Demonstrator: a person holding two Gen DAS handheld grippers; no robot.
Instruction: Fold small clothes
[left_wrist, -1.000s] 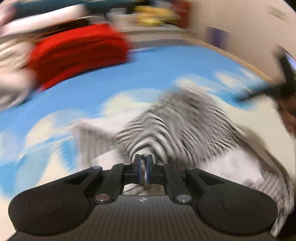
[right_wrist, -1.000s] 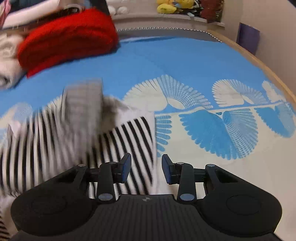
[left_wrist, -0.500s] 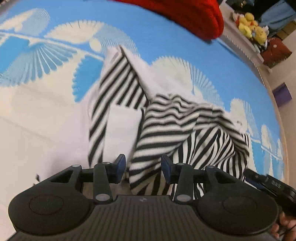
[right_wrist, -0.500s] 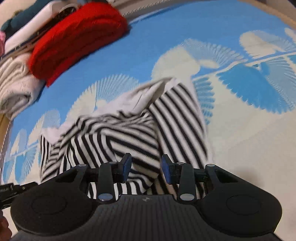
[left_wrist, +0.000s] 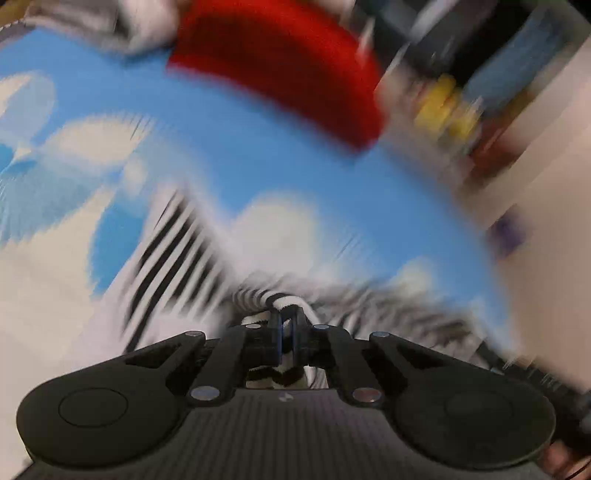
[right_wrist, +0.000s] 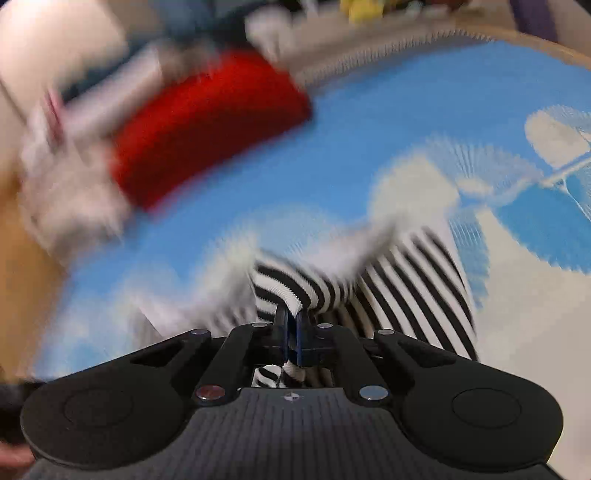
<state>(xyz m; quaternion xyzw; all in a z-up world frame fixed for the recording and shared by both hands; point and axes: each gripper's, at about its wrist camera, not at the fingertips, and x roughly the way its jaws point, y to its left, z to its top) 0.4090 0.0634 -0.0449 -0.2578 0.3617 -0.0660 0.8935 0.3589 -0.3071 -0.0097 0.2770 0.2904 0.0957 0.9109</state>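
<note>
Two grippers: both pinched the striped garment (right_wrist: 406, 280).
Left gripper (left_wrist: 286, 325): jaws just closed on a fold.
Right gripper (right_wrist: 291, 325): likewise, lower centre.
Red stack (right_wrist: 207, 129): upper left, blurred.

Blue-and-cream fan-patterned bed cover (right_wrist: 369, 122) under blurred room light.
Beyond its far edge, a pale wooden rim (right_wrist: 546, 42); past that, a blurred yellow soft toy (left_wrist: 447, 107) beside a plain beige wall (left_wrist: 546, 155).

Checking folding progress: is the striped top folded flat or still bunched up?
Bunched up. The striped top lies crumpled on the blue sheet, pinched by the right gripper and left gripper.
</note>
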